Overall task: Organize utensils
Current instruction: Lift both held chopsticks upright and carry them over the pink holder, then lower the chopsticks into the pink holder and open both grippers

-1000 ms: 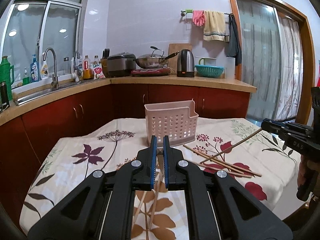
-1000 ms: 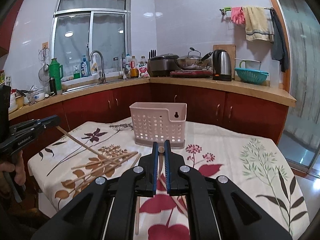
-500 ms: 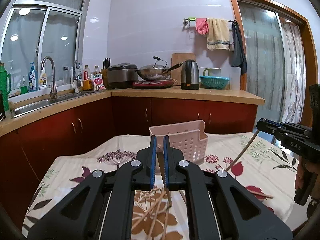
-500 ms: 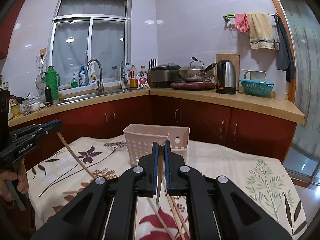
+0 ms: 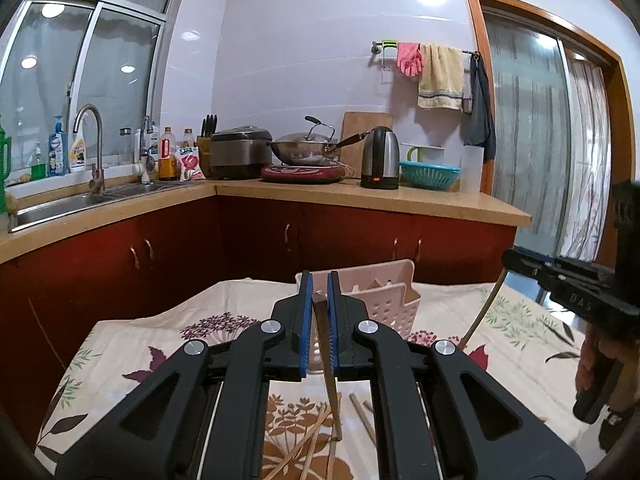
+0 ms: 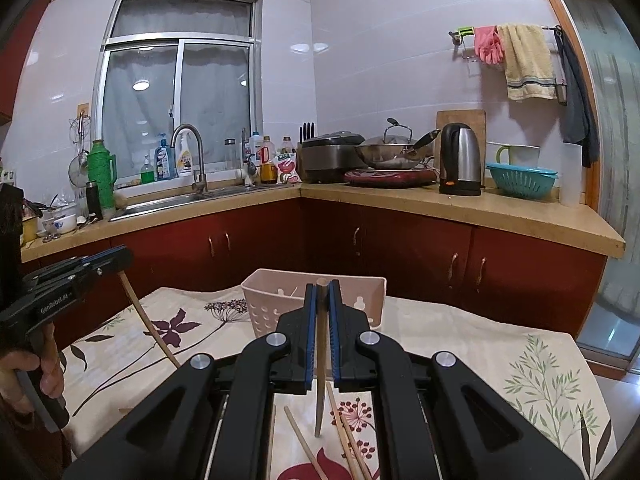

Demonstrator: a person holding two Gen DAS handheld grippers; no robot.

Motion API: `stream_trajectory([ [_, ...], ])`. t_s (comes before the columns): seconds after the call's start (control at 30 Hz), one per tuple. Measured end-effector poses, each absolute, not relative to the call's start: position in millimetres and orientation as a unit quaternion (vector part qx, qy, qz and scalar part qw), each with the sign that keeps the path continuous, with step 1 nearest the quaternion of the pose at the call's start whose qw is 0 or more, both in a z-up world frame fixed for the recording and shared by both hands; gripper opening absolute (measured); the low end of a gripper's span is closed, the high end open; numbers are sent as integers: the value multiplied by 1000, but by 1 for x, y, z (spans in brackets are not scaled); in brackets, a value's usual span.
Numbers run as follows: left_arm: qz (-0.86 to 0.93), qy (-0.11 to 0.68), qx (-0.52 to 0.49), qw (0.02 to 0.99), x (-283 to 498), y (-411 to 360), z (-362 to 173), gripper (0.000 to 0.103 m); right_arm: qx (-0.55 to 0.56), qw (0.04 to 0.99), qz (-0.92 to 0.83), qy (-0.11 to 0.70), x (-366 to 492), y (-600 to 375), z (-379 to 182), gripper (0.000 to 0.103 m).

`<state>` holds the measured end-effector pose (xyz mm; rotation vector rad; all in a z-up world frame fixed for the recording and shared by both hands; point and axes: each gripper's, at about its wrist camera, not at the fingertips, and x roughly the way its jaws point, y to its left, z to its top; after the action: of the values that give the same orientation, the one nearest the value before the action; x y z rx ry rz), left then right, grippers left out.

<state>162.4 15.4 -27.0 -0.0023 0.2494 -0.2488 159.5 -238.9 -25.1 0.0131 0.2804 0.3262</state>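
My left gripper is shut on a wooden chopstick that hangs down towards the table. My right gripper is shut on another chopstick, held nearly upright. A pink perforated basket stands on the flowered tablecloth just beyond both grippers; it also shows in the right wrist view. Several loose chopsticks lie on the cloth below the left gripper, and others lie below the right one. Each gripper shows in the other's view, the right one and the left one, each lifted above the table.
The table with the flowered cloth stands in front of red cabinets under a wooden counter. A sink, wok, kettle and teal colander stand on the counter. A glass door is at the right.
Both grippers have risen from the table, each lifting its chopstick from lying low to hanging nearly upright. The basket now sits lower in both views.
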Motion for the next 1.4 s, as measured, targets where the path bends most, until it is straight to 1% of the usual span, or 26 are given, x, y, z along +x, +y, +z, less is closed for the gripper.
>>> stream_trajectory([
  [0.2, -132, 95, 6, 987, 168, 14, 2, 6, 16, 978, 169, 124, 166, -246, -6, 7],
  [0.57, -139, 11, 36, 990, 177, -10, 67, 7, 15, 985, 168, 43, 179, -262, 53, 7],
  [0.77, -135, -31, 33, 990, 195, -22, 92, 7, 21, 986, 164, 16, 199, -267, 67, 7],
  [0.9, -131, -49, 22, 990, 215, -29, 100, 7, 17, 987, 161, 14, 216, -265, 65, 7],
  [1.03, -124, -62, 21, 990, 236, -38, 103, 7, 20, 987, 159, 27, 236, -264, 56, 7],
  [1.13, -120, -59, 22, 991, 254, -43, 94, 6, 26, 986, 159, 40, 249, -263, 44, 7],
  [1.4, -116, 20, 9, 993, 297, -39, 34, 6, 39, 982, 163, 84, 273, -261, 7, 7],
])
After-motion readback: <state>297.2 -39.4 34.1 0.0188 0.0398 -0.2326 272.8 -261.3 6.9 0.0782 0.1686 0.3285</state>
